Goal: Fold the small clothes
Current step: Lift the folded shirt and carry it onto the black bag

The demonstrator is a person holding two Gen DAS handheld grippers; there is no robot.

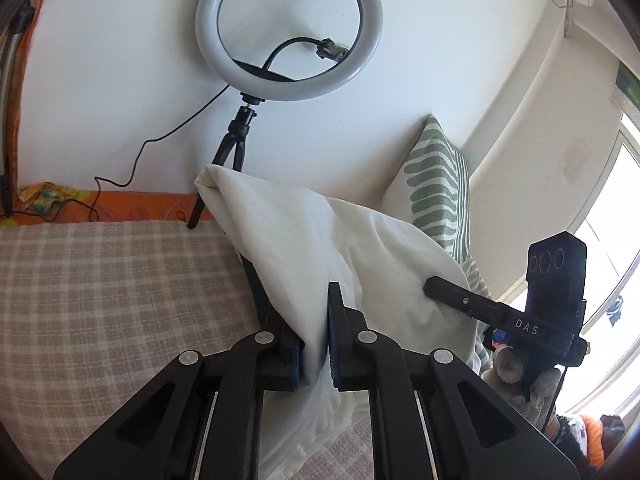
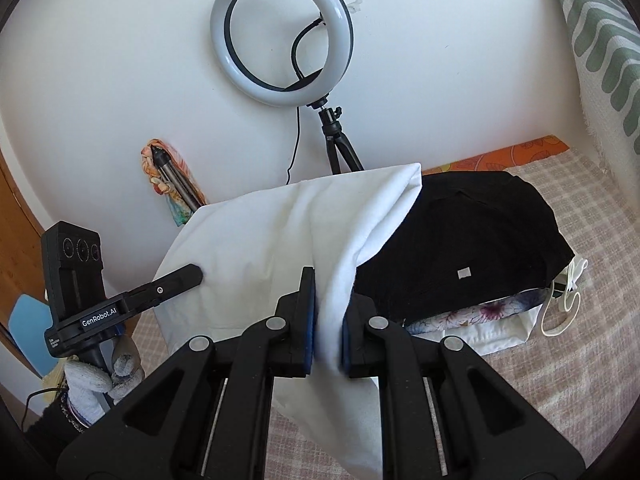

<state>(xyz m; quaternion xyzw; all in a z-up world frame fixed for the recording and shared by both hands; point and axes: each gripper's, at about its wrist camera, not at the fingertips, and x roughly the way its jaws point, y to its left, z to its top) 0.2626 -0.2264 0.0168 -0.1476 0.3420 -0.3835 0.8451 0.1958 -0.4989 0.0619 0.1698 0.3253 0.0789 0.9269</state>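
Note:
A white cloth (image 1: 320, 240) hangs lifted above the checked bed between both grippers. My left gripper (image 1: 314, 340) is shut on one edge of it, the fabric pinched between the blue pads. My right gripper (image 2: 328, 328) is shut on the other edge of the white cloth (image 2: 280, 240). The right gripper also shows in the left wrist view (image 1: 500, 312) at the right, its finger against the cloth. The left gripper shows in the right wrist view (image 2: 152, 292) at the left, held by a gloved hand.
A pile of clothes with a black garment (image 2: 472, 240) on top lies on the checked bedspread (image 2: 580, 280). A ring light on a tripod (image 1: 288, 28) stands by the wall. A green striped pillow (image 1: 440, 184) leans at the right.

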